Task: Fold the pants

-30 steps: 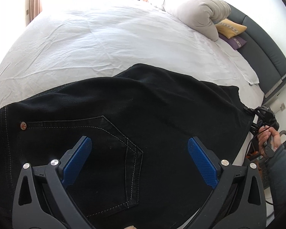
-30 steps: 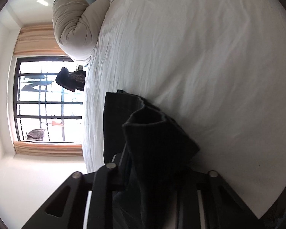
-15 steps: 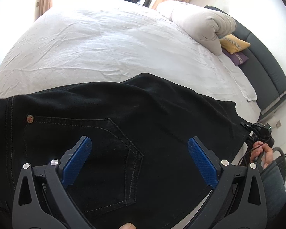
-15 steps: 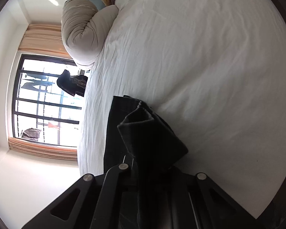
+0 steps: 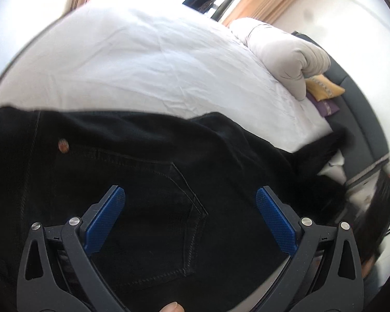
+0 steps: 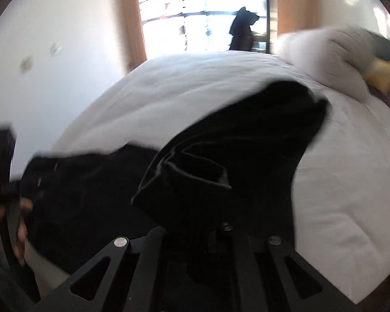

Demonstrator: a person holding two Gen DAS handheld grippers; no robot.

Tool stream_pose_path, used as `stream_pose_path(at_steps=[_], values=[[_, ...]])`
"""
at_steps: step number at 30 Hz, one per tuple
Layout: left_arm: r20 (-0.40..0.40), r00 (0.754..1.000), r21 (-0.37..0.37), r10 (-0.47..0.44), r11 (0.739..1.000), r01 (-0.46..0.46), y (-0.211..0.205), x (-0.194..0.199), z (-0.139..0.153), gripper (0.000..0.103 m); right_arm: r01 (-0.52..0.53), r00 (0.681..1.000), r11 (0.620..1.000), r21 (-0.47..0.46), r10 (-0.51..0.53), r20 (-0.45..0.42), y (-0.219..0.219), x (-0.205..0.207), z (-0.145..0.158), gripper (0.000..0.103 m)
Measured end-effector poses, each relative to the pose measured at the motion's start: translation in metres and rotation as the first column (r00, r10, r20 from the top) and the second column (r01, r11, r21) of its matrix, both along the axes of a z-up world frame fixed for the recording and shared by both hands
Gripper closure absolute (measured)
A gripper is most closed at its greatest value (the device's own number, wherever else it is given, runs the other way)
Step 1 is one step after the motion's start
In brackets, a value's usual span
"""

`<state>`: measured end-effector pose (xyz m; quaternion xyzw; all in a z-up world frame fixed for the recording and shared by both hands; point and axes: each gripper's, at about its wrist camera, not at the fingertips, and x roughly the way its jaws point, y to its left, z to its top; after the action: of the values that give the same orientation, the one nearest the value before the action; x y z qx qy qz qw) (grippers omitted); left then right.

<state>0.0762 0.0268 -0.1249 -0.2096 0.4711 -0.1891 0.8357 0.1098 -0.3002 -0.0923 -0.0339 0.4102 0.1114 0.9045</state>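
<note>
Black pants (image 5: 169,161) lie across the near edge of a white bed (image 5: 148,62), back pocket and a copper rivet facing up. My left gripper (image 5: 189,205) is open and empty, its blue pads hovering over the pocket. My right gripper (image 6: 215,223) is shut on the pants' leg end (image 6: 195,182), which it holds lifted, bunched and folded, above the rest of the pants (image 6: 85,197). Its fingers are hidden by the cloth. The right wrist view is blurred by motion.
A rolled beige duvet (image 5: 286,54) and yellow and purple cushions (image 5: 322,88) lie at the head of the bed by a dark headboard (image 5: 361,119). A window with orange curtains (image 6: 208,13) is behind the bed. The left hand and gripper handle (image 6: 7,195) show at the left.
My right gripper has swung the held leg end up and around toward the waist end; its view has rotated and blurred. The left gripper has tilted up slightly, still open.
</note>
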Motion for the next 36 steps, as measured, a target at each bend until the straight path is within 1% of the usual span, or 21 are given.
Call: stream_pose_path(at_steps=[1, 3, 4, 5, 8, 12, 15, 18, 22, 24, 25, 26, 27, 28, 29, 32, 36], values=[[-0.021, 1.000, -0.026, -0.004, 1.000, 0.003, 0.002, 0.001, -0.001, 0.000, -0.076, 0.997, 0.996, -0.042, 0.075, -0.026, 0.027, -0.003, -0.011, 0.097], [-0.047, 0.999, -0.066, -0.009, 0.998, 0.006, 0.004, 0.000, -0.003, 0.000, -0.185, 0.982, 0.975, -0.123, 0.178, -0.064, 0.067, -0.009, -0.029, 0.097], [-0.057, 0.998, -0.080, -0.012, 0.997, 0.007, 0.003, 0.000, -0.004, 0.000, -0.191, 0.980, 0.972, -0.136, 0.182, -0.076, 0.075, -0.010, -0.034, 0.097], [-0.074, 0.997, -0.097, -0.016, 0.995, 0.009, 0.002, 0.000, -0.006, 0.000, -0.184, 0.981, 0.974, -0.128, 0.174, -0.085, 0.079, -0.009, -0.039, 0.097], [-0.183, 0.982, -0.172, -0.054, 0.985, 0.022, -0.008, 0.007, -0.017, 0.000, -0.158, 0.986, 0.979, -0.127, 0.149, -0.073, 0.078, -0.007, -0.038, 0.097], [-0.231, 0.966, -0.238, -0.117, 0.969, 0.060, -0.027, 0.016, -0.022, 0.000, -0.126, 0.992, 0.981, -0.147, 0.123, -0.028, 0.074, -0.008, -0.031, 0.097], [-0.261, 0.956, -0.270, -0.135, 0.961, 0.063, -0.037, 0.028, -0.025, 0.000, -0.121, 0.993, 0.982, -0.148, 0.122, -0.003, 0.073, -0.014, -0.031, 0.097], [-0.296, 0.945, -0.289, -0.138, 0.956, 0.049, -0.043, 0.042, -0.033, 0.000, -0.132, 0.991, 0.978, -0.161, 0.134, 0.001, 0.077, -0.017, -0.035, 0.097], [-0.297, 0.943, -0.288, -0.149, 0.956, 0.060, -0.052, 0.051, -0.038, 0.002, -0.141, 0.989, 0.977, -0.157, 0.145, 0.013, 0.081, -0.018, -0.032, 0.096], [-0.295, 0.942, -0.272, -0.160, 0.959, 0.077, -0.057, 0.054, -0.039, 0.019, -0.148, 0.988, 0.977, -0.152, 0.153, 0.020, 0.084, -0.020, -0.029, 0.096], [-0.304, 0.939, -0.265, -0.162, 0.961, 0.080, -0.058, 0.054, -0.042, 0.045, -0.152, 0.987, 0.977, -0.149, 0.157, 0.023, 0.086, -0.021, -0.029, 0.096], [-0.314, 0.936, -0.259, -0.161, 0.963, 0.079, -0.060, 0.055, -0.043, 0.075, -0.156, 0.987, 0.977, -0.148, 0.160, 0.022, 0.088, -0.021, -0.030, 0.096], [-0.330, 0.930, -0.252, -0.159, 0.965, 0.076, -0.059, 0.055, -0.048, 0.078, -0.160, 0.986, 0.976, -0.148, 0.164, 0.019, 0.089, -0.022, -0.032, 0.096], [-0.331, 0.931, -0.254, -0.157, 0.964, 0.072, -0.059, 0.055, -0.050, 0.080, -0.162, 0.986, 0.976, -0.148, 0.166, 0.015, 0.091, -0.021, -0.033, 0.096], [-0.328, 0.932, -0.254, -0.156, 0.965, 0.072, -0.059, 0.054, -0.051, 0.084, -0.164, 0.986, 0.975, -0.150, 0.167, 0.010, 0.093, -0.021, -0.034, 0.096], [-0.317, 0.936, -0.246, -0.152, 0.967, 0.074, -0.056, 0.054, -0.051, 0.086, -0.167, 0.986, 0.975, -0.149, 0.169, 0.001, 0.094, -0.015, -0.033, 0.096], [-0.296, 0.944, -0.235, -0.146, 0.969, 0.076, -0.045, 0.055, -0.051, 0.087, -0.175, 0.984, 0.973, -0.151, 0.177, 0.000, 0.100, -0.012, -0.030, 0.095]])
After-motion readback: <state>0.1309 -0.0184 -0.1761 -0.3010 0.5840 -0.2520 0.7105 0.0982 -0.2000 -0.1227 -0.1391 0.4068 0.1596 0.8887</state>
